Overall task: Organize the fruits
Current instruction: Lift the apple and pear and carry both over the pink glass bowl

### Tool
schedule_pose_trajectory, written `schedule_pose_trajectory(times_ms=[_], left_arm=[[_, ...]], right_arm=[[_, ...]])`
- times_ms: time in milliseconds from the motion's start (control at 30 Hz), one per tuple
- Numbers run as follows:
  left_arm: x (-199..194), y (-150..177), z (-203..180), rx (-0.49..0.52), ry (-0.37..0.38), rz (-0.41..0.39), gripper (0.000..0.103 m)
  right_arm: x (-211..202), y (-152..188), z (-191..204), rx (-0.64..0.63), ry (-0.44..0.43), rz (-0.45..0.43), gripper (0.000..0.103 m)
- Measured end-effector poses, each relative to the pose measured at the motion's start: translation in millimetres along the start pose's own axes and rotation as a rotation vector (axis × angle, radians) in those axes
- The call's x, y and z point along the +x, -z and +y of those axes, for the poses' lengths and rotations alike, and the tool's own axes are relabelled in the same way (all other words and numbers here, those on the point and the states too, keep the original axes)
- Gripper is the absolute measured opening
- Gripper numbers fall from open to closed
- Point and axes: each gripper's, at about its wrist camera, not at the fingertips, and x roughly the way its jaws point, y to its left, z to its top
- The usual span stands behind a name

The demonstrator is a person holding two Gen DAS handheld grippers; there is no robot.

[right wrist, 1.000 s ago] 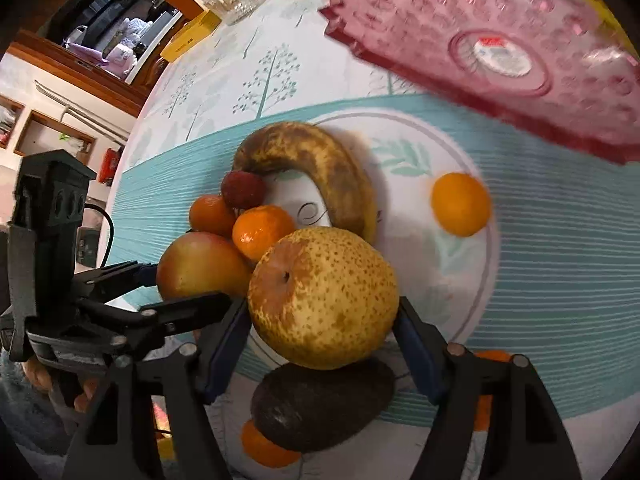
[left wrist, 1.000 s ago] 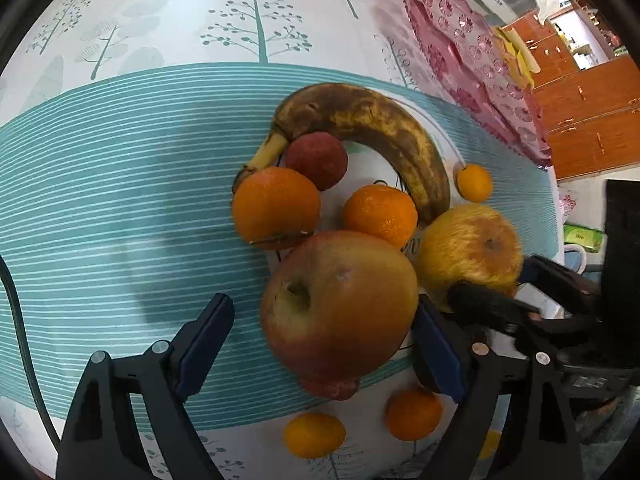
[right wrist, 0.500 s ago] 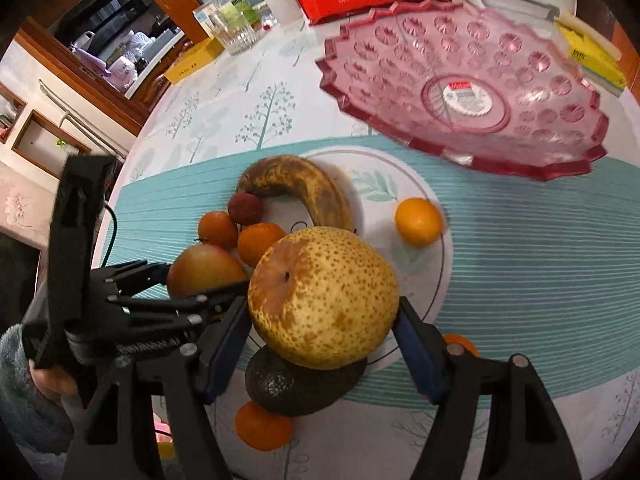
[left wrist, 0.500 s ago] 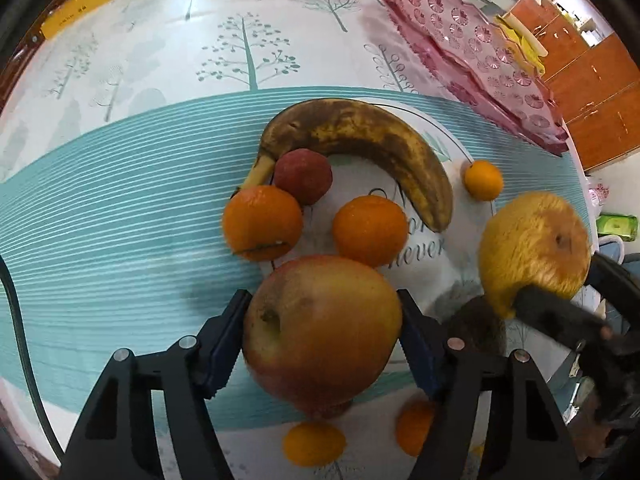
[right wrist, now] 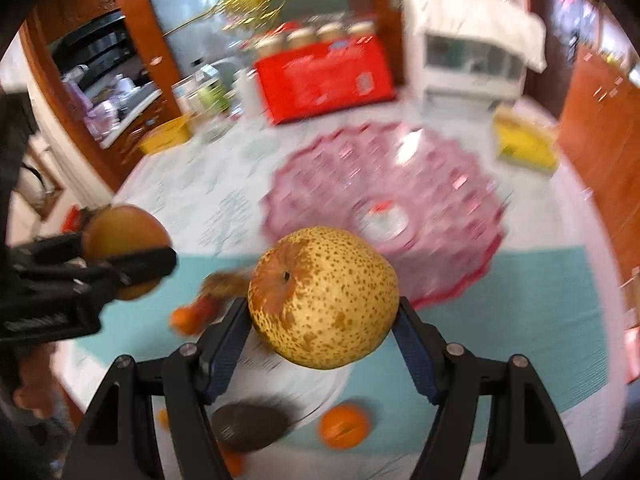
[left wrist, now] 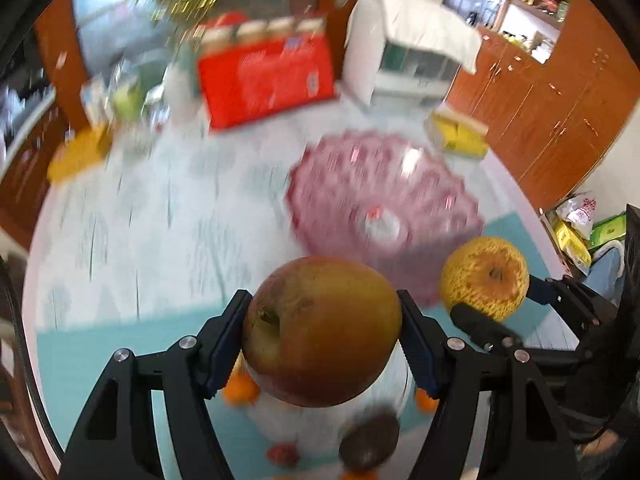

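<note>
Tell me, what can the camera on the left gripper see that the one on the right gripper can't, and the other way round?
Only the left wrist view shows green and yellow packets beyond the table's right edge. Only the right wrist view shows a kitchen counter through the doorway at left, and a whole orange near the bottom. Both show the apple clamped in the left gripper, the speckled pear clamped in the right gripper, the pink dish, the red package and a dark avocado.

Glossy smooth apple (left wrist: 322, 330); matt speckled pear (right wrist: 323, 298); translucent pink embossed bowl (right wrist: 384, 208); dark wood cabinets (left wrist: 552, 120); printed tablecloth (left wrist: 132, 248).
</note>
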Motion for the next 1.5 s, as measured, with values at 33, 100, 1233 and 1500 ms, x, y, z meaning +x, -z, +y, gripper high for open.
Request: schedule_pose_trajectory(times_ms=[33,100,1233,1500], left_arm=[[6.3,-14.0,-8.5,0.016,-0.010,-0.025,0.069],[15.3,-30.1,-15.0,0.030,-0.010,-0.041,0.069],[199.9,-44.4,-61.3,0.199,-0.092,0.217,0.100],[195.4,-43.3,-60.6,0.180,-0.082,0.233,0.100]], right_arm=[[2.3,-7.9,-6.0,0.006,0.031,-0.013,0.072],[11.6,-21.9,-18.5,0.024,0.096,-0.032,0.072],[135.3,-12.8,-51.5,0.013,0.211,0.088,0.074],[124.9,-10.2,-53.5,0.031,0.184,0.073,0.074]])
